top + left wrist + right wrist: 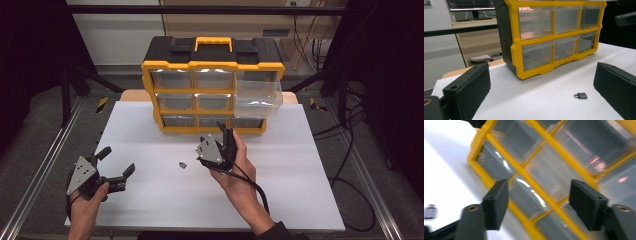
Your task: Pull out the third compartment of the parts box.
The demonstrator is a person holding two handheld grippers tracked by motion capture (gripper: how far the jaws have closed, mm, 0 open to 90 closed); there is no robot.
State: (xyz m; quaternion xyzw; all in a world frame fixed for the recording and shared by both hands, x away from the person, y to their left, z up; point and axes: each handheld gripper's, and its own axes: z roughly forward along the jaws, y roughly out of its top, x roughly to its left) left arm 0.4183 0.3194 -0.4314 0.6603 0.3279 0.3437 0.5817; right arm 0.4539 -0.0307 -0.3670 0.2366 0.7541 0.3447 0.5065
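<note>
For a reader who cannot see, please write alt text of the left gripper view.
A small grey adapter lies on the white table between the open left claw jaws, untouched. Behind it stands a yellow-and-black drawer organizer with clear drawers.

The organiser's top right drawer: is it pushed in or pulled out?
Pulled out. The top right drawer juts forward of the organiser, unlike the other drawers.

White table top (pixel 300 200), grey floor (pixel 45 115), black frame posts (pixel 65 90), desk with monitor (pixel 471 7) behind
</note>
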